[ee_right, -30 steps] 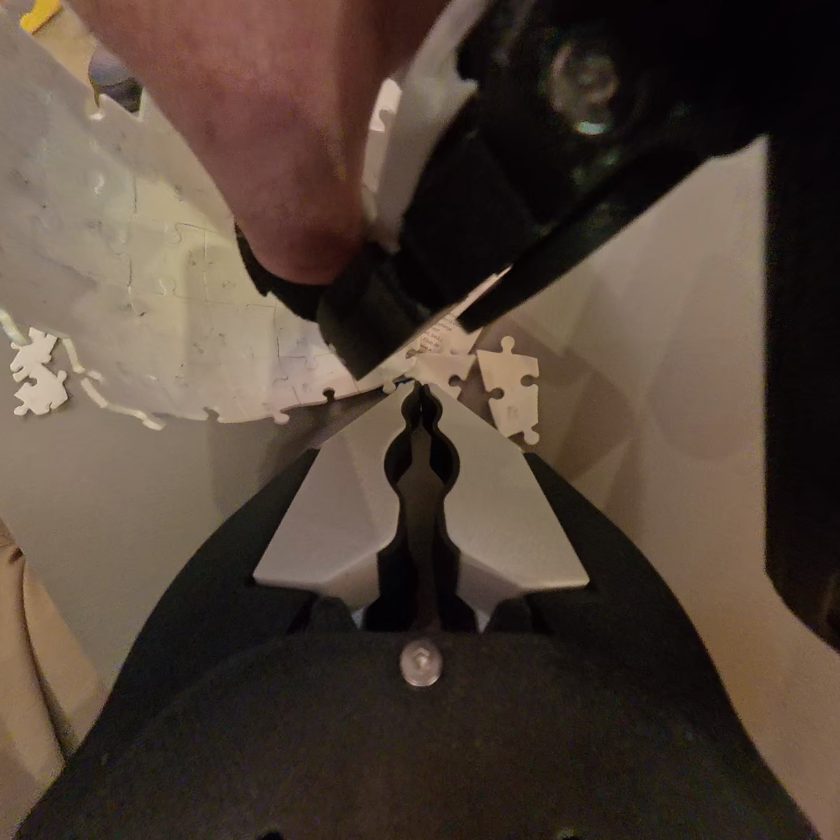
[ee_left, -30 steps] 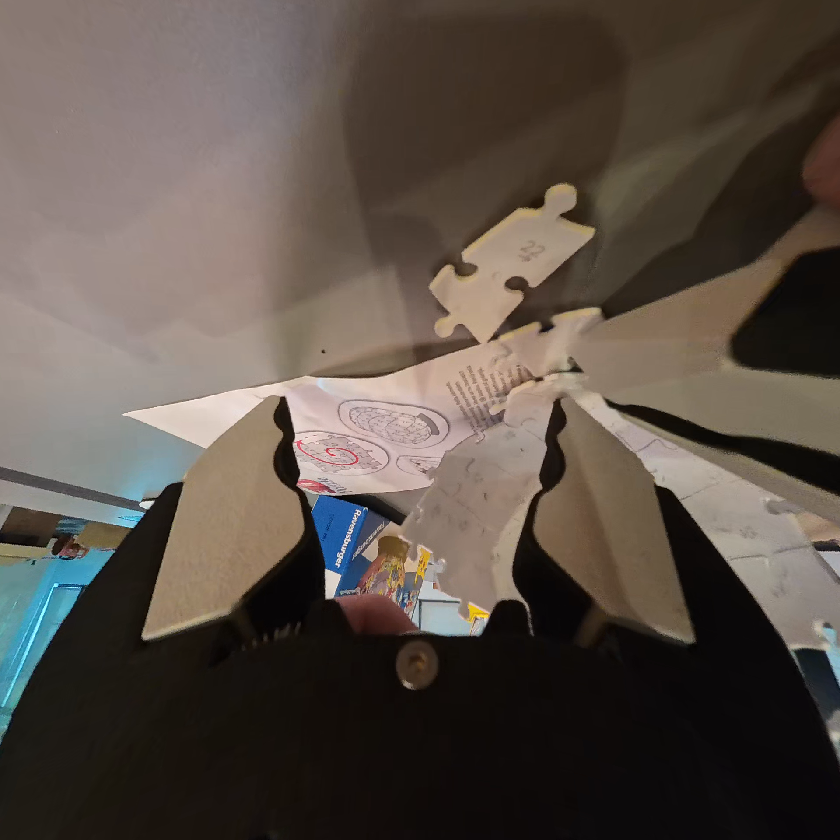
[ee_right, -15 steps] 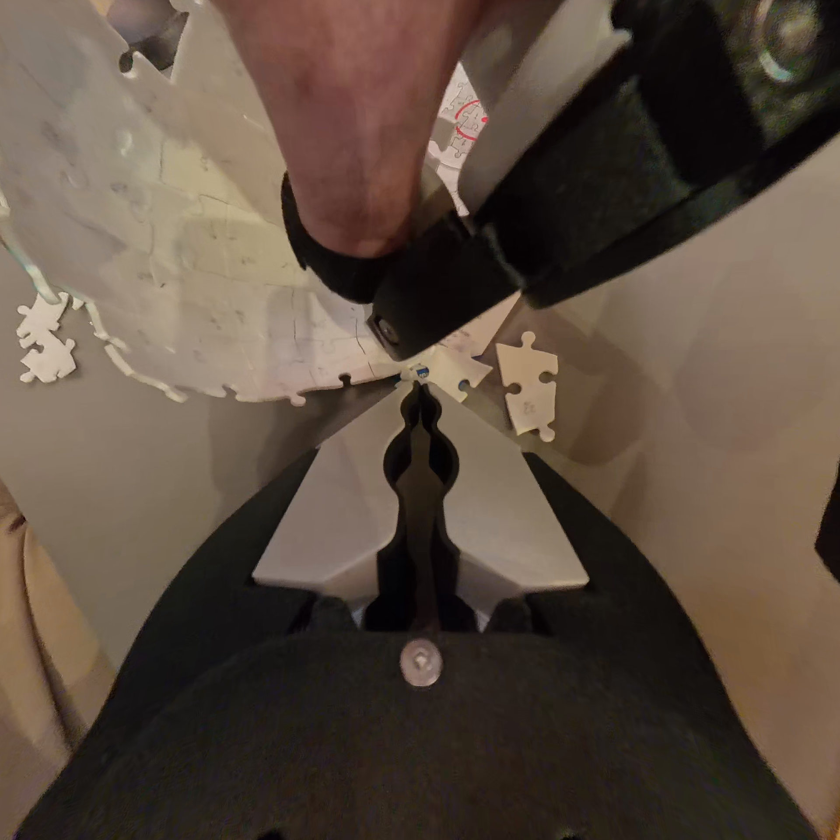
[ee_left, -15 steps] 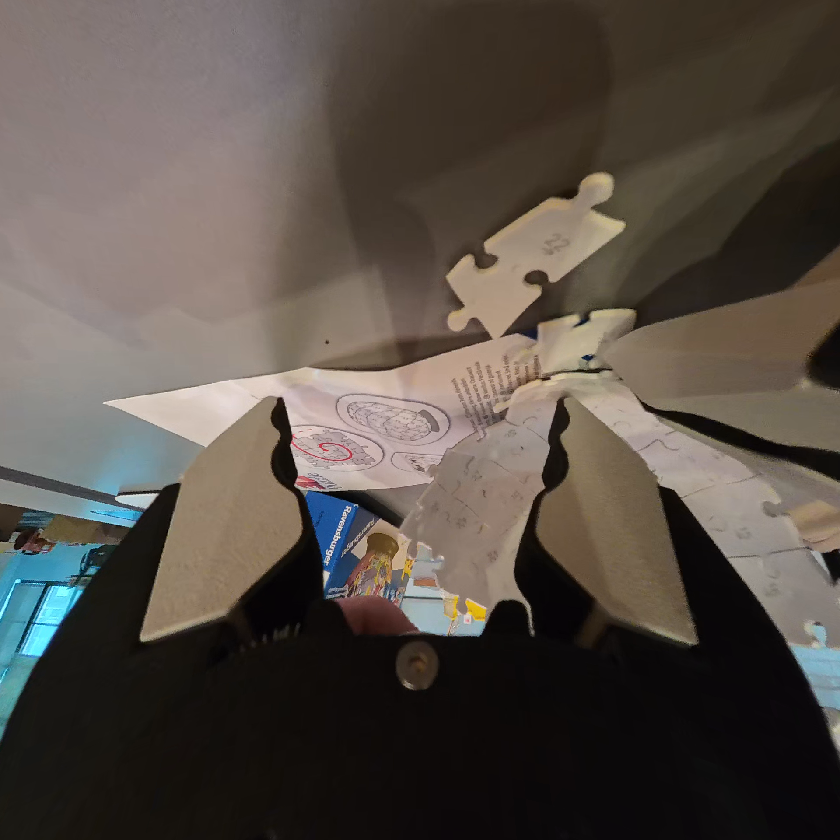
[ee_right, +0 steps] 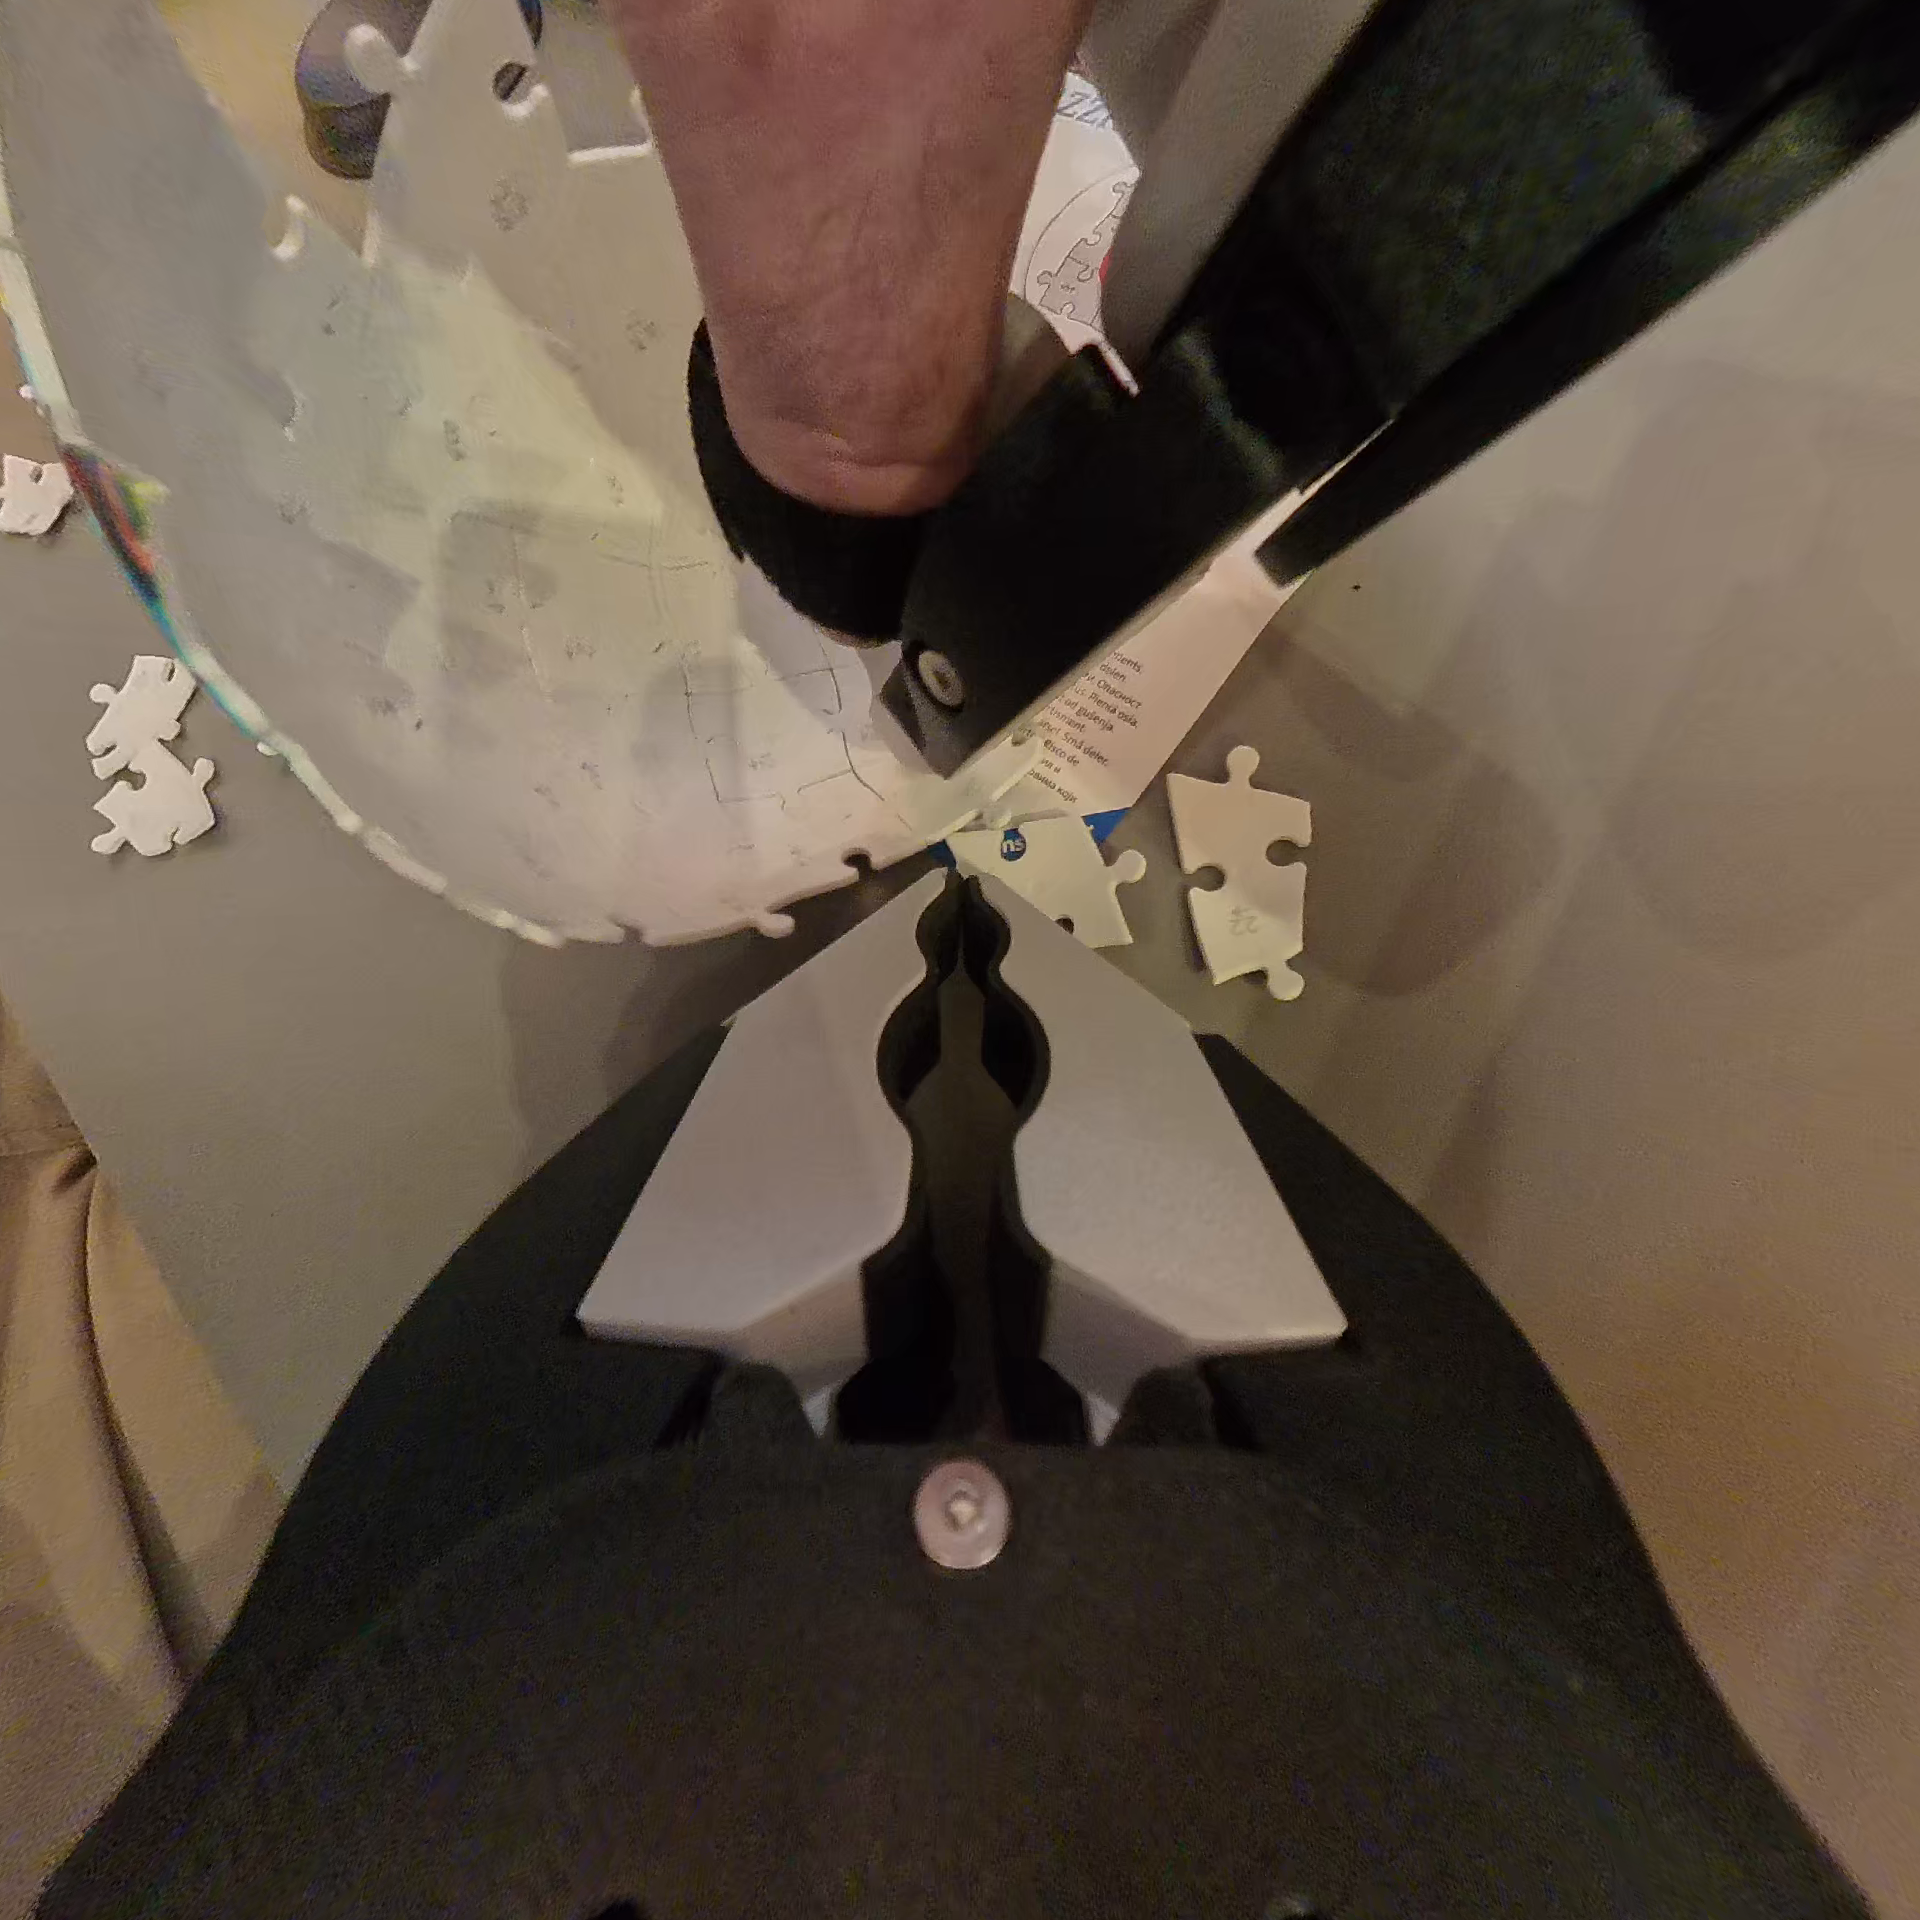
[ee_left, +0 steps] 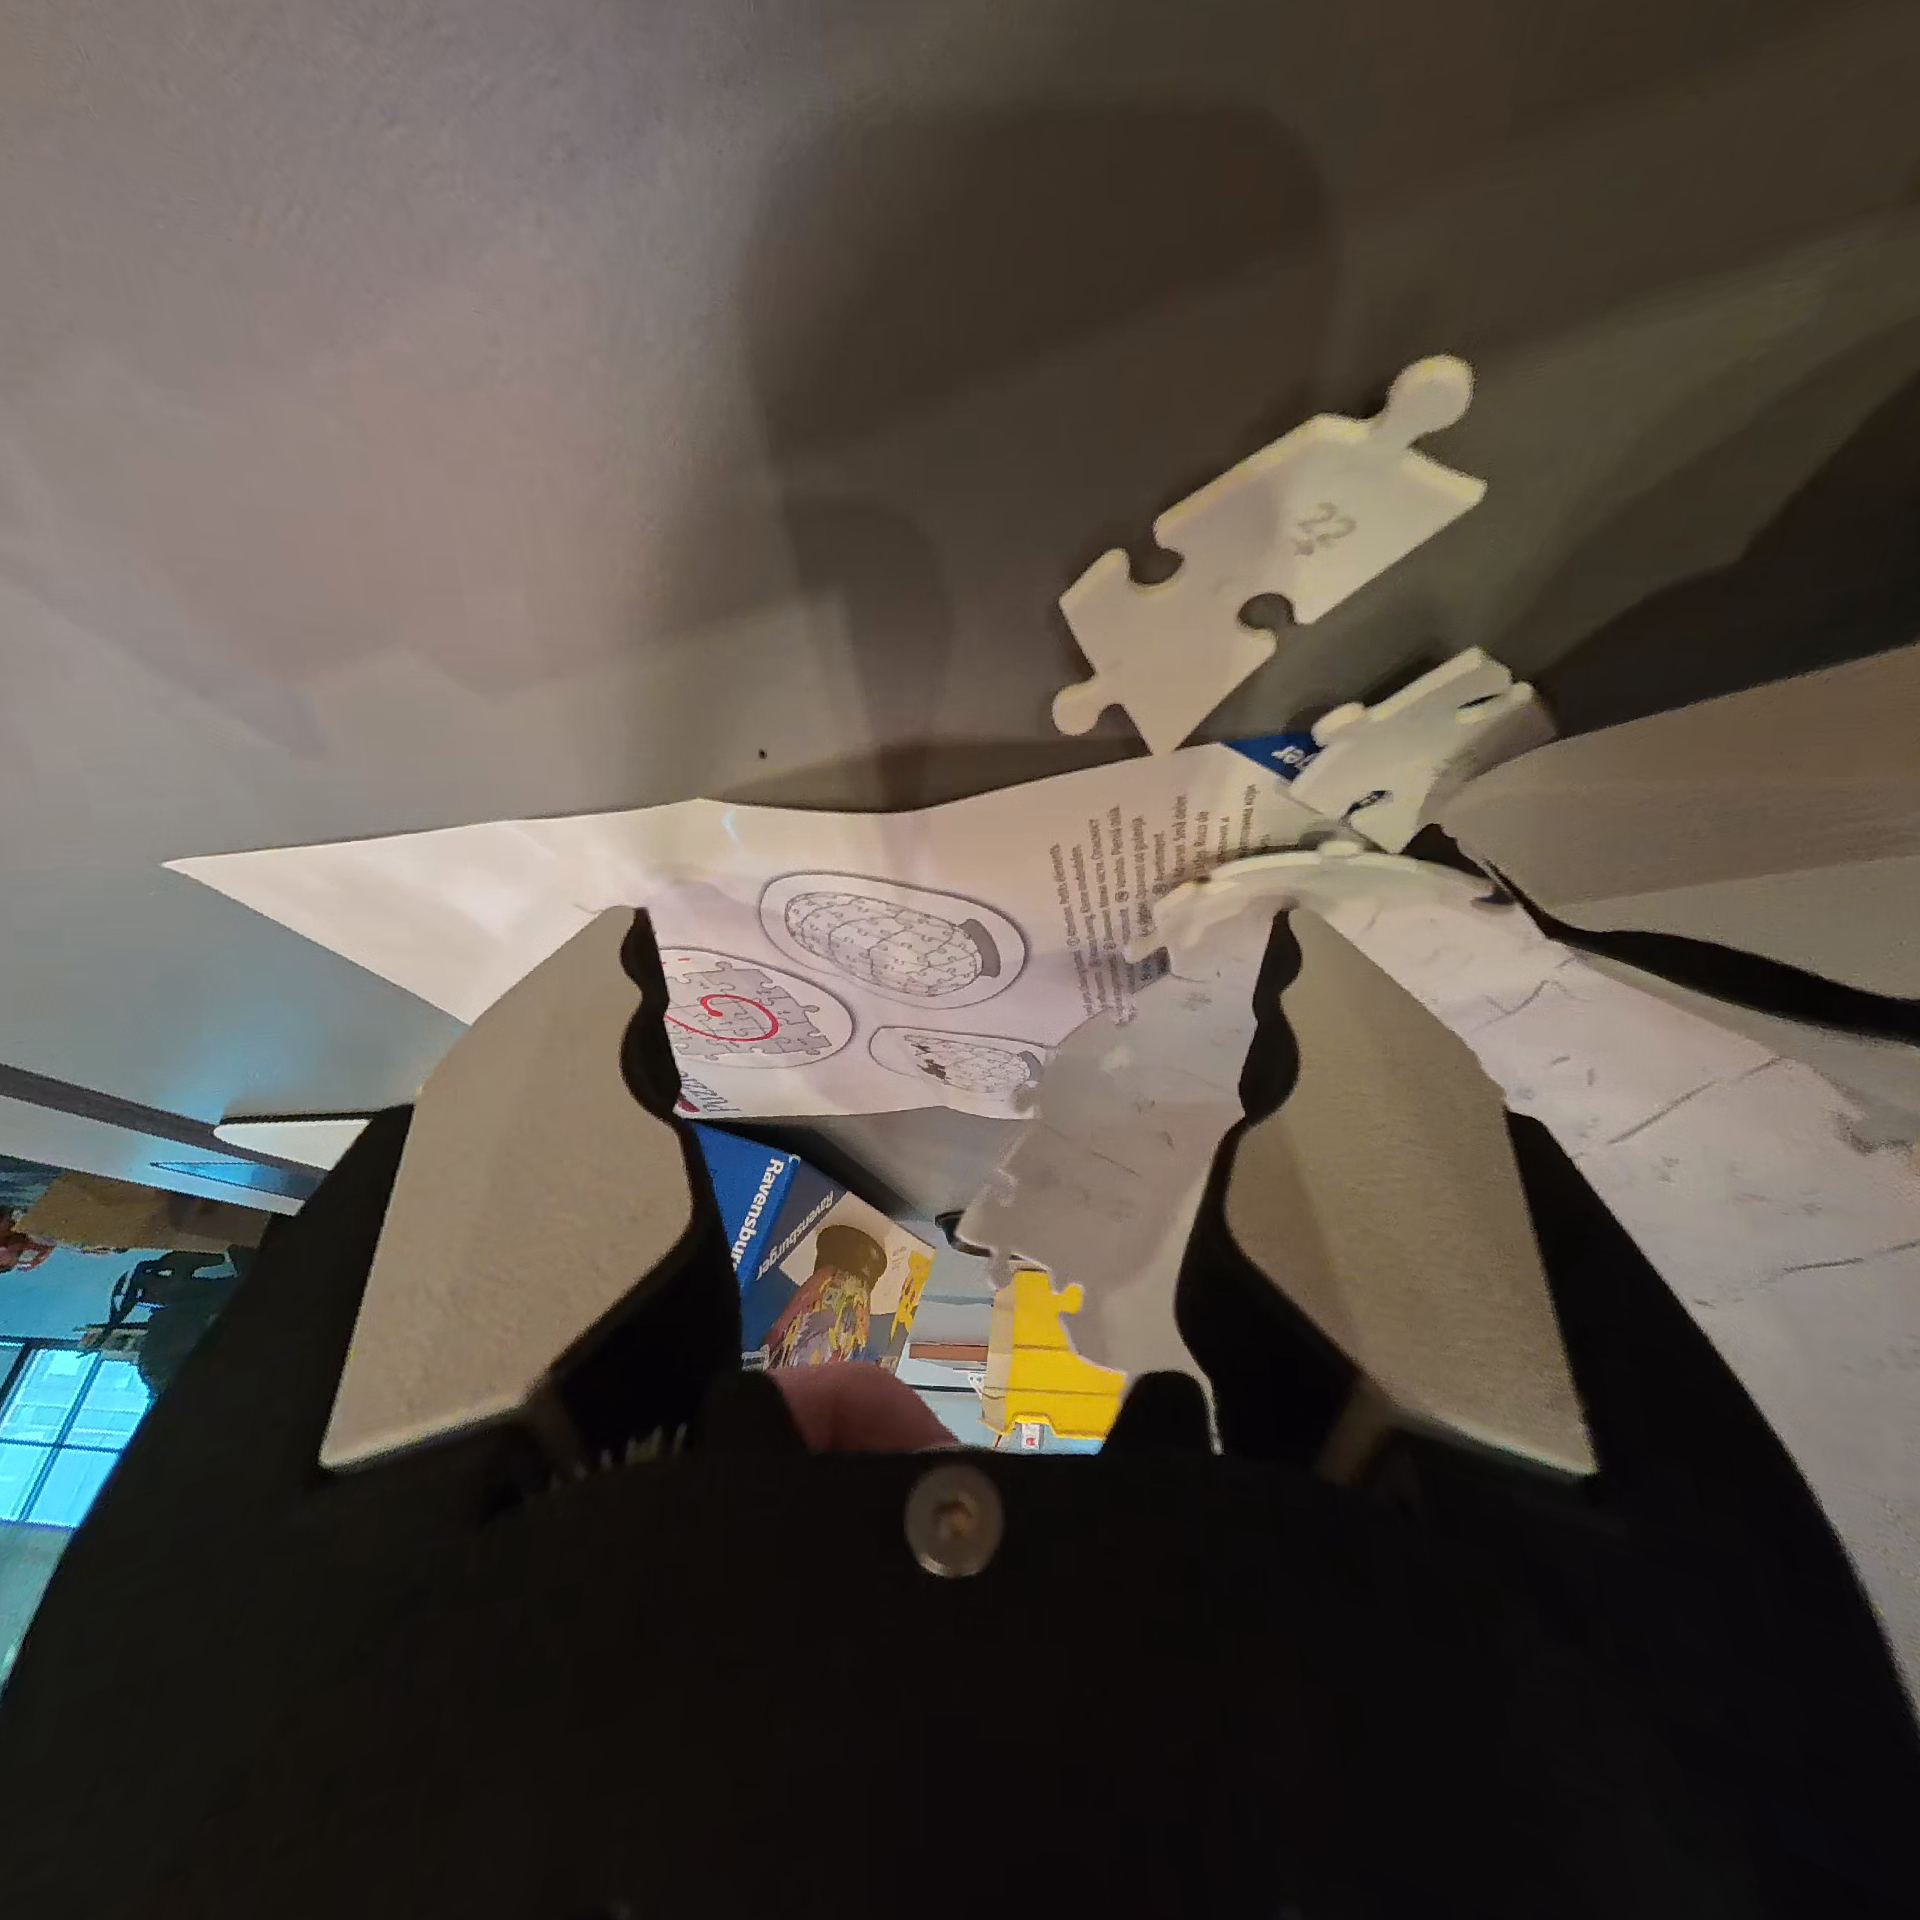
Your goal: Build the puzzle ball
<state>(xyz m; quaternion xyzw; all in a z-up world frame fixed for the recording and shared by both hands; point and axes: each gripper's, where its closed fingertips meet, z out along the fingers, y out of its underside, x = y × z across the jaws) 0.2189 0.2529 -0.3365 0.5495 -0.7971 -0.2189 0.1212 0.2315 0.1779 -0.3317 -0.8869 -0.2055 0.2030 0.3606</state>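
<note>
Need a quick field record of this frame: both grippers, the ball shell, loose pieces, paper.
left gripper: open, the shell's edge between its fingers
right gripper: shut on puzzle piece, held at the shell's rim
ball shell: partly built, white inner side showing
loose piece: face down on table, beside the held one
more loose pieces: table, left of shell
instruction sheet: behind the shell

White puzzle pc [ee_right: 1242, 871], grey table [ee_right: 1558, 935], blk tongs.
</note>
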